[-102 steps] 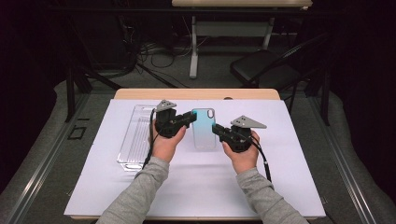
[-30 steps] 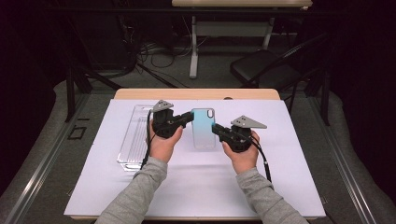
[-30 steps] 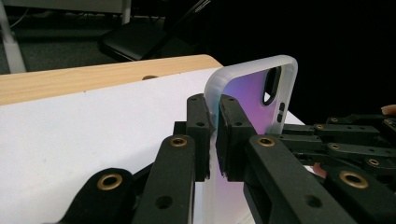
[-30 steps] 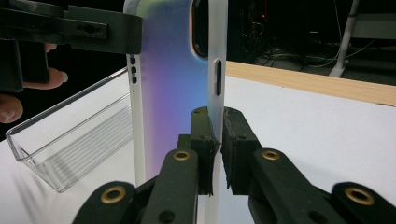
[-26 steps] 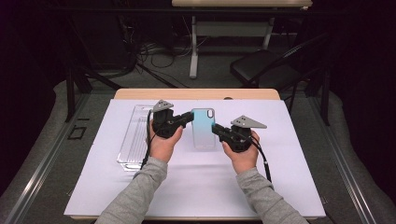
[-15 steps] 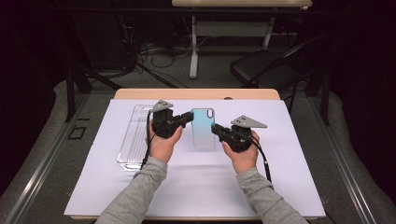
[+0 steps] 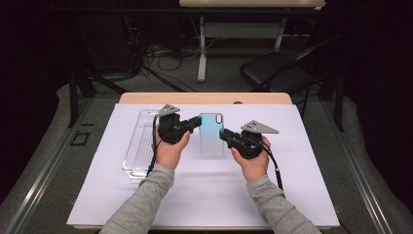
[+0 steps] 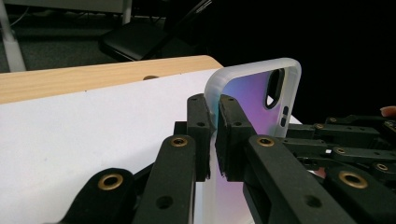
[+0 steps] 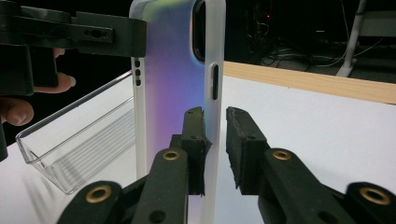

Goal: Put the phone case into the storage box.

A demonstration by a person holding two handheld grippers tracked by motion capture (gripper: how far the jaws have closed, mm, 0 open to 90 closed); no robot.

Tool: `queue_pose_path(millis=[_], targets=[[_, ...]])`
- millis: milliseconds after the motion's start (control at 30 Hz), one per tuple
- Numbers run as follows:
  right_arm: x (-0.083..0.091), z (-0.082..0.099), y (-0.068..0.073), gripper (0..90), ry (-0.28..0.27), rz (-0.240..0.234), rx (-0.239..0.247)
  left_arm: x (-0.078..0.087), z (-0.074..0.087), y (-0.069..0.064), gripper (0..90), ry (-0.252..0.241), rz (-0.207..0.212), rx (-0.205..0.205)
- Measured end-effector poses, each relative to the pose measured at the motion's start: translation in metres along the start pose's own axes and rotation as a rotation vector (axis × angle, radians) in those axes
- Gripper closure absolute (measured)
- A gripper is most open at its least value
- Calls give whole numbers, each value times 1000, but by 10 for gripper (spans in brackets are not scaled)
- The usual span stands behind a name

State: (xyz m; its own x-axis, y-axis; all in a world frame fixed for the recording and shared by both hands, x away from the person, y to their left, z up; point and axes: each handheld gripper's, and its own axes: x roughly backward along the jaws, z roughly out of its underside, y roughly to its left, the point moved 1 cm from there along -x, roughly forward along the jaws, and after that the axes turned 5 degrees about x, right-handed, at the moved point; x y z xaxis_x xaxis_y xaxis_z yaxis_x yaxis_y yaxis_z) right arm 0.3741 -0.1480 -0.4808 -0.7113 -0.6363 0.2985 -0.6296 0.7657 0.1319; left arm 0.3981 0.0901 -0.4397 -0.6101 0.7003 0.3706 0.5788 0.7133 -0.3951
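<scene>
Nothing shifted except the right gripper (image 9: 215,126), jaws just opening off the case (image 7: 212,132); left gripper (image 8: 212,116) clamped its rim and should hold firm.

Both forearms wear grey knit sleeves (image 7: 146,200). The left gripper (image 7: 195,122) and right gripper (image 7: 223,135) are matt black with brass-ringed screw holes, each topped by a grey three-cornered plate (image 7: 259,127) and trailing a black cable (image 7: 276,168).
</scene>
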Motion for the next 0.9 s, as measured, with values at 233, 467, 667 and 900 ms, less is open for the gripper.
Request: queue_pose_path(millis=[233,467,667,900], targets=[[0,0,1,716,-6,-9,6,2,-1,3,850,-5,-5,0],[1,-1,2,666,-13,-6,7,5,-4,7,850,-11,-16,6],[0,-1,3,634,-18,-10,14,9,-7,12,850,-23,-25,13],[-1,-3,4,597,-17,-15,26,14,-10,18,850,-28,-37,19]])
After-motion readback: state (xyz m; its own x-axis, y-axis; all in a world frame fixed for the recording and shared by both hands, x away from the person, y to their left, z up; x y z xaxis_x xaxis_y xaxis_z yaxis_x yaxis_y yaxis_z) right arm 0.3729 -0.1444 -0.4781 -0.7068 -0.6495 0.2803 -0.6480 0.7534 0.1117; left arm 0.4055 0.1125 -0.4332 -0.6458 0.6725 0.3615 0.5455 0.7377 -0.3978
